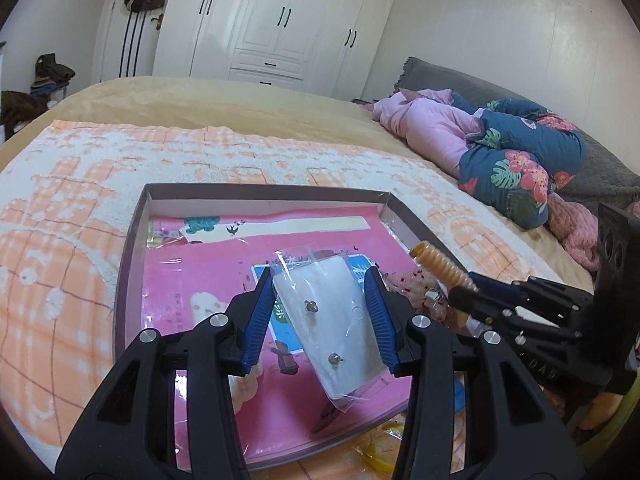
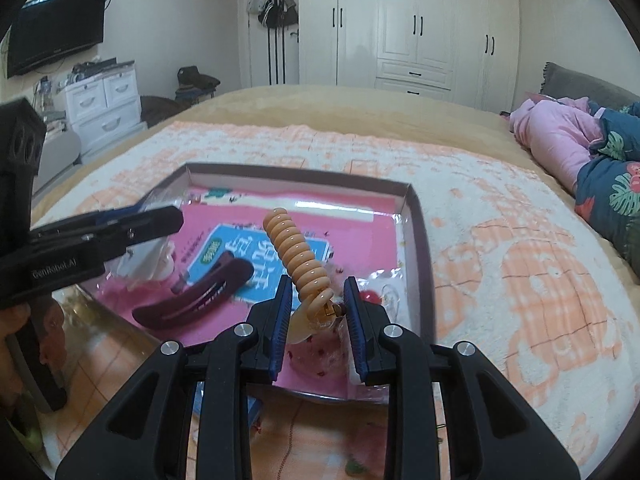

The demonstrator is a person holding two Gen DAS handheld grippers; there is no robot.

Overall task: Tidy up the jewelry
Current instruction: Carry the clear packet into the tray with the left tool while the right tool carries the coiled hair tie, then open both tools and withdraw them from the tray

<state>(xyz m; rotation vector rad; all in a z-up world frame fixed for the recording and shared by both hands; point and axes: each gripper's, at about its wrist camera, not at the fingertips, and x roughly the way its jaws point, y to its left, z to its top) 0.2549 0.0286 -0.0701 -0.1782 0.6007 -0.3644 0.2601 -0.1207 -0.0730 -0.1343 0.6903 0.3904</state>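
Note:
A shallow box [image 1: 132, 240] with a pink printed bottom lies on the bed; it also shows in the right wrist view [image 2: 420, 216]. My left gripper [image 1: 318, 276] is shut on a clear packet holding a white earring card with two studs [image 1: 336, 320], above the box. My right gripper [image 2: 316, 284] is shut on an orange spiral hair clip [image 2: 294, 252], raised over the box's right part; the clip also shows in the left wrist view [image 1: 440, 266]. A dark maroon hair clip [image 2: 196, 292] lies in the box. Small clear packets [image 2: 384, 288] lie by the box's right wall.
A peach and white blanket [image 1: 60, 200] covers the bed under the box. Pink and floral bedding [image 1: 500, 148] is piled at the right. White wardrobes [image 2: 420, 28] stand behind. More small items [image 1: 380, 452] lie in front of the box.

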